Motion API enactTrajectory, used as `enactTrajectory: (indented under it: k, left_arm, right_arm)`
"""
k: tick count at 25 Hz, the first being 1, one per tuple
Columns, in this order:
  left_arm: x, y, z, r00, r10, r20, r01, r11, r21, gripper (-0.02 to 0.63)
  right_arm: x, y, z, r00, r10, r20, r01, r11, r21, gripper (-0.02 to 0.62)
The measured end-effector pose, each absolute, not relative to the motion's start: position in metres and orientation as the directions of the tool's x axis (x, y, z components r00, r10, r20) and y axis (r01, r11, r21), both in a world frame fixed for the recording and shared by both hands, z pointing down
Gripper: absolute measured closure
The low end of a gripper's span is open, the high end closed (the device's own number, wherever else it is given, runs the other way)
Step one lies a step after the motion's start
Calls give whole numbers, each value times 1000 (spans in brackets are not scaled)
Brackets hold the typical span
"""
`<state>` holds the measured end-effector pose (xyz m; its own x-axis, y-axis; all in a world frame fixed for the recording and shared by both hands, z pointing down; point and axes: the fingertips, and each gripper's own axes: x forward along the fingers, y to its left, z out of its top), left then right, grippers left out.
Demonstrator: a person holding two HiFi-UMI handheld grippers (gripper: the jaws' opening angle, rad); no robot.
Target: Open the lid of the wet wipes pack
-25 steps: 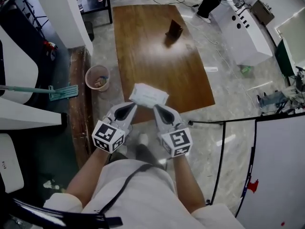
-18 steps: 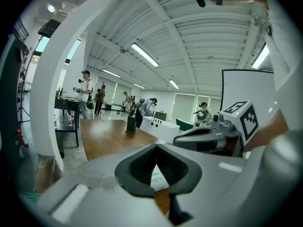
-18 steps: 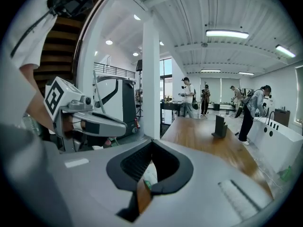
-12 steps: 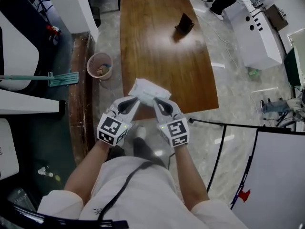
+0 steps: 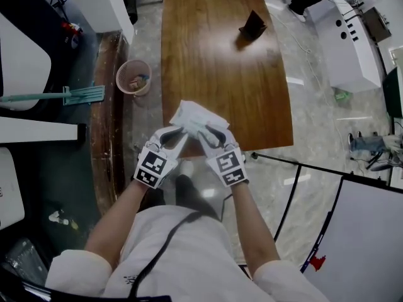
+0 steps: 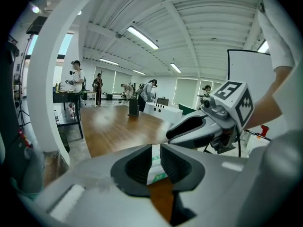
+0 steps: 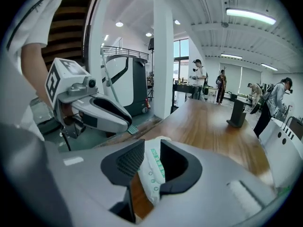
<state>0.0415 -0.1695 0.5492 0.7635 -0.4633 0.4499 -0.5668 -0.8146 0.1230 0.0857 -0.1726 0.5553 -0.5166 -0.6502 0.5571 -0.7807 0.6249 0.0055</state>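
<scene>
Noted one open container: a round bin [image 5: 119, 80] on the floor, just left of the table [image 5: 214, 55]. Inside it, crumpled scraps [image 5: 135, 80], kinds not readable. Nothing else in view holding contents.

Found the wet wipes pack [image 5: 195, 117] over the table's near end, held up between both grippers. Lid not made out in any view.

Checked left gripper [image 6: 155, 150]: clamped on a thin edge of the pack, pads almost together with white-and-green wrapper pinched between.

Checked right gripper [image 7: 152, 148]: jaws part-way apart, just been opening. Bulging end of the pack in the gap, lying against the pad at that view's right. Sliver of tabletop visible beside the other pad lower down, so no firm squeeze there.

Also logged a dark stand [image 5: 253, 25] upright at the table's far end and a mop [image 5: 69, 95] on the floor at left.

Compared with one second ago, head view:
- Marker cubes closer together and smaller in frame.
- Bin, table and stand higher in frame.
- Pack unchanged in place, over the table's near end between the two grippers.
- Bin contents unchanged.
</scene>
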Motion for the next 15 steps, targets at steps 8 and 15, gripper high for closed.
enactTrajectory:
  k: [8,15]
  left_arm:
    - [49,-174,580,738,-435,515,-555,-826,97,540]
    - [53,-172,610,711,-416,566,-558,-825,95,563]
  right_arm:
    - [89,-176,592,-496,-570,655,-742,671,22,390]
    - [94,-185,616,-467,-520,715,-702,710,58,342]
